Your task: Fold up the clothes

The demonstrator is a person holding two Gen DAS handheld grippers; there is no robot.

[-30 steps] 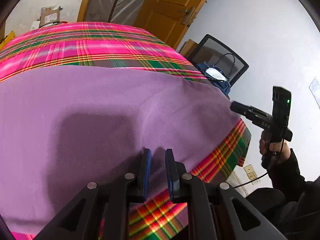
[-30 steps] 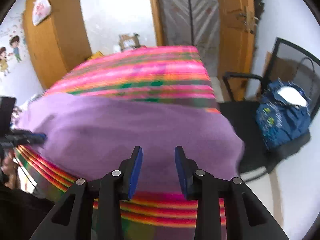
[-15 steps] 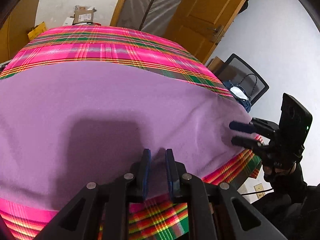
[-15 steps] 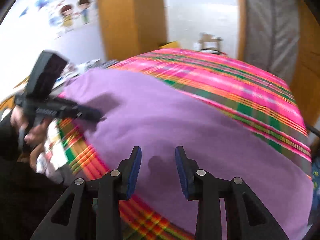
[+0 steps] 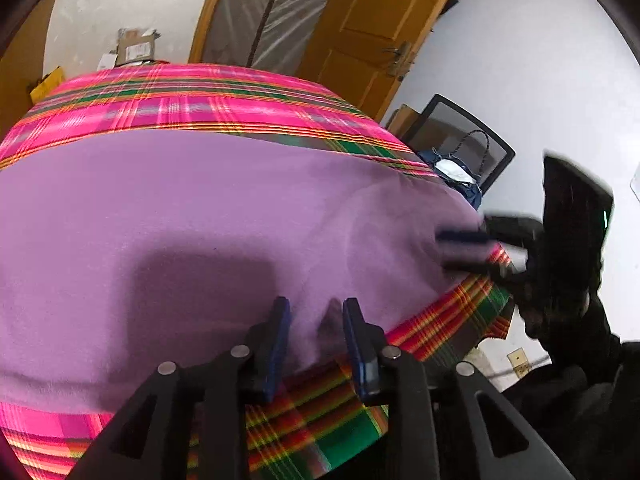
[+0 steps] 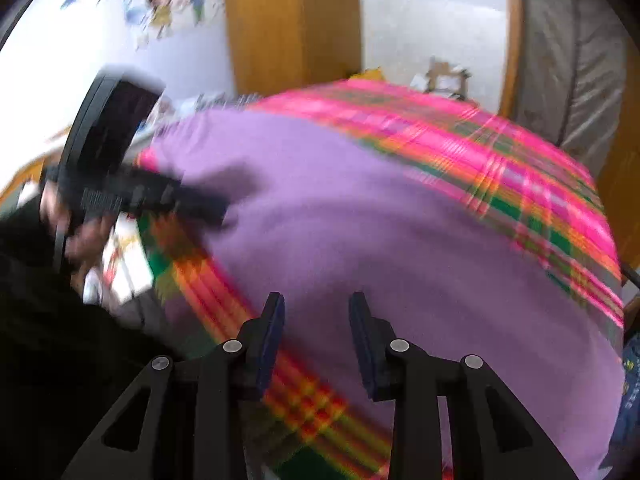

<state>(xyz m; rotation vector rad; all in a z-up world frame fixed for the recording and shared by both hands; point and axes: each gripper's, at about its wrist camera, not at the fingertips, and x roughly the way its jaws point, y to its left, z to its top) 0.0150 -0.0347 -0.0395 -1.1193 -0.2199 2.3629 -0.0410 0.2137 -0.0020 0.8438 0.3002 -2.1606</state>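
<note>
A purple cloth (image 5: 200,220) lies spread flat over a table with a pink plaid tablecloth (image 5: 180,96). My left gripper (image 5: 316,312) is open, its fingertips low over the cloth's near edge, with purple fabric showing in the gap. In the left wrist view my right gripper (image 5: 464,250) is blurred and open at the cloth's right corner, one finger above the fabric and one below. The right wrist view shows my right gripper (image 6: 316,308) open over the purple cloth (image 6: 400,240) near its edge. My left gripper (image 6: 208,206) is at the cloth's far left corner.
A black office chair (image 5: 472,148) with a blue bag (image 5: 460,184) stands past the table's right end, before a wooden door (image 5: 376,28). Cardboard boxes (image 5: 132,46) sit behind the far edge. A wooden cabinet (image 6: 288,20) stands at the left. A person's dark sleeve (image 5: 580,380) is near.
My left gripper's fingers have spread wider over the cloth's near edge. My right gripper has moved in from the side to the cloth's right corner, and its view has swung left.
</note>
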